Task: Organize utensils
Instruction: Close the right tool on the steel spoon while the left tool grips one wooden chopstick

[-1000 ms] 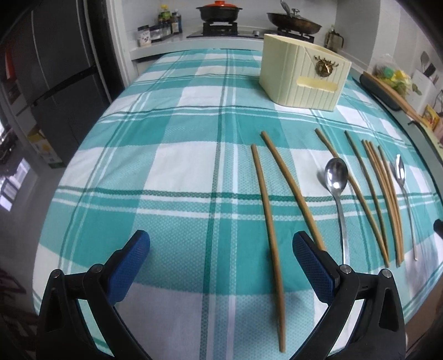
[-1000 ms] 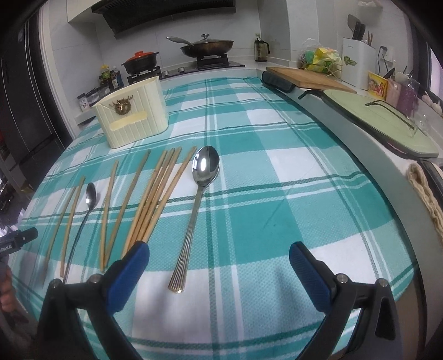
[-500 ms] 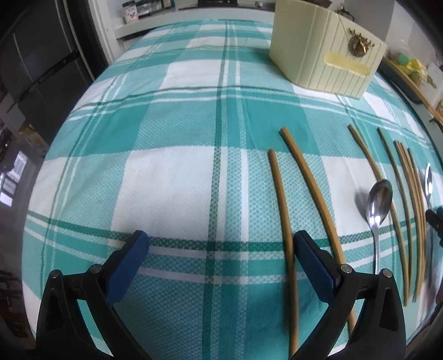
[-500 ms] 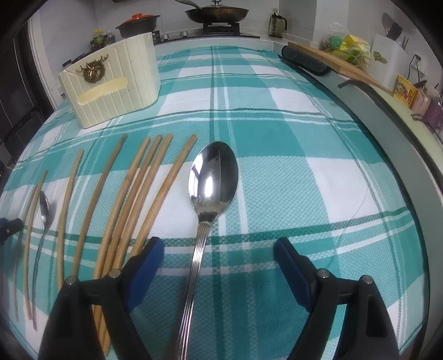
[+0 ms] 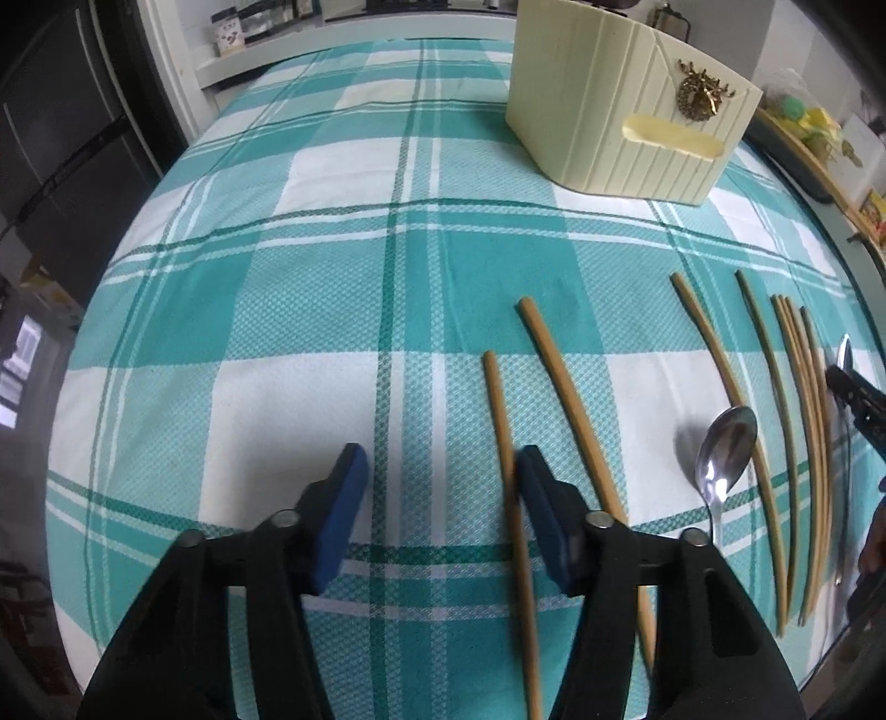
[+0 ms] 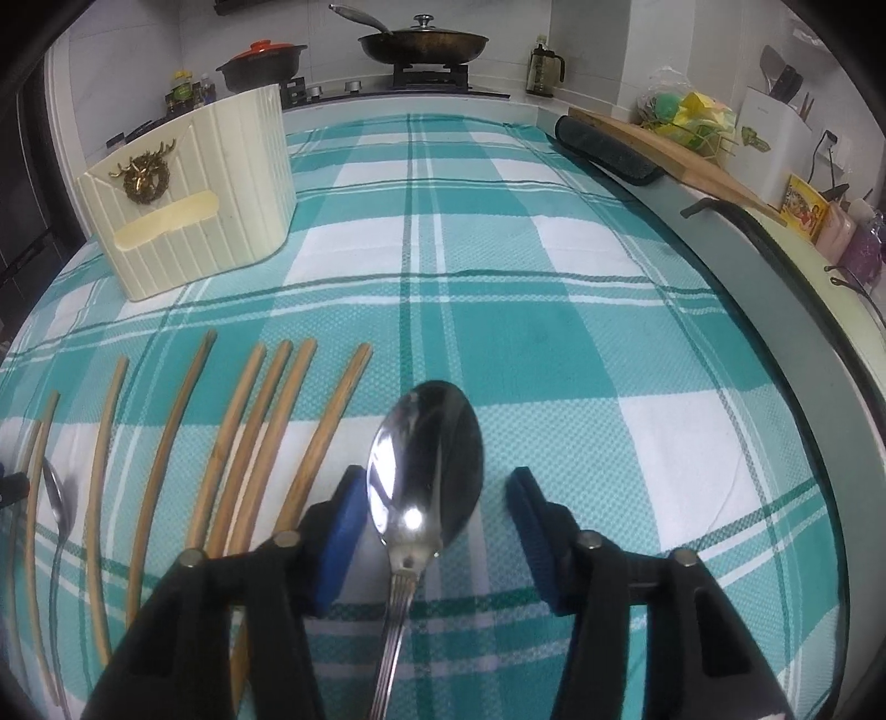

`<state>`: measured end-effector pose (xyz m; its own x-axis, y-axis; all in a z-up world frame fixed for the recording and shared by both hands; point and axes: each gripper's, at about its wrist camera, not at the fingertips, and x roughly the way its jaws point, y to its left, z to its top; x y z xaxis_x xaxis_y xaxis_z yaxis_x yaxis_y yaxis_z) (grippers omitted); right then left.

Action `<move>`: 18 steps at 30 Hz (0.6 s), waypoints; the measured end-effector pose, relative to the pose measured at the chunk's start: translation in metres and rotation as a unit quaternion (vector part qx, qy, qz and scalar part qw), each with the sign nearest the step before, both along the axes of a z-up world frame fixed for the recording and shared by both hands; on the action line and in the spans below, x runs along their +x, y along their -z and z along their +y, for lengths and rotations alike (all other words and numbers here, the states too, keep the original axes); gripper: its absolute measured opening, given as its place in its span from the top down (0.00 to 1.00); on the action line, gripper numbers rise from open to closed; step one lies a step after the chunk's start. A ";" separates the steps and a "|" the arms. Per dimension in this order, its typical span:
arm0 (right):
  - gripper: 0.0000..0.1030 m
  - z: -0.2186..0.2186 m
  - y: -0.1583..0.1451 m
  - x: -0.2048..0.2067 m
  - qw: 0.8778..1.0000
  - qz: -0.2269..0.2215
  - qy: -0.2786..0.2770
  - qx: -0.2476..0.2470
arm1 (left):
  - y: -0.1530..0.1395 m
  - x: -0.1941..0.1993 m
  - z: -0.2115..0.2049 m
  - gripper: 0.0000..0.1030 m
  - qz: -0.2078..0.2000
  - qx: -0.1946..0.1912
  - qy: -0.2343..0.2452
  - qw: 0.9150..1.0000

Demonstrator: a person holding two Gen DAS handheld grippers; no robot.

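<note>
Both half-narrowed, closing hand-held grippers are starting pickups: right hand-held gripper (image 6: 437, 512) straddling the large shiny steel spoon (image 6: 425, 487), left hand-held gripper (image 5: 440, 487) beside the leftmost tan bamboo chopstick (image 5: 501, 437); next, pinching.

Eight chopsticks (image 6: 166, 437) lie on the checked cloth (image 6: 554, 310), along with two spoons: a large one (image 6: 426, 471) and a small one (image 6: 58, 498). One cream holder (image 6: 194, 205) stands behind them. On the stove sit one pan (image 6: 423, 44) and one pot (image 6: 260, 66).

Glossy metal spoon (image 6: 423, 471), woven cloth (image 6: 554, 332), matt wooden chopsticks (image 6: 260, 432)
</note>
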<state>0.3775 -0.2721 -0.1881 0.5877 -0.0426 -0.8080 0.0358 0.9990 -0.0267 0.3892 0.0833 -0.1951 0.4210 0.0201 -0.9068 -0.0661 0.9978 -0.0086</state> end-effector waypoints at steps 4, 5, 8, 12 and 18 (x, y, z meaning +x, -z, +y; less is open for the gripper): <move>0.59 0.004 0.000 0.012 1.000 -0.012 -0.001 -0.012 | -0.002 0.007 -0.006 0.93 -0.010 -0.005 0.012 1.000; 0.59 0.004 0.000 0.015 1.000 -0.013 -0.003 -0.012 | -0.002 0.008 -0.005 0.95 -0.012 -0.007 0.010 1.000; 0.59 -0.001 -0.004 0.019 1.000 -0.018 -0.010 0.011 | -0.006 0.007 0.002 0.96 -0.018 -0.026 0.000 1.000; 0.59 -0.007 -0.025 0.010 0.998 -0.045 -0.028 0.039 | -0.036 -0.011 0.008 0.96 -0.059 -0.049 -0.009 0.997; 0.59 -0.009 -0.077 -0.018 0.991 -0.100 -0.058 0.063 | -0.102 -0.041 0.006 0.96 -0.132 -0.065 0.012 0.989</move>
<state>0.3594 -0.2809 -0.1116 0.7323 0.1280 -0.6689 -0.0867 0.9917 0.0948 0.3484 0.0898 -0.0932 0.6417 -0.1019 -0.7602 -0.0213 0.9884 -0.1505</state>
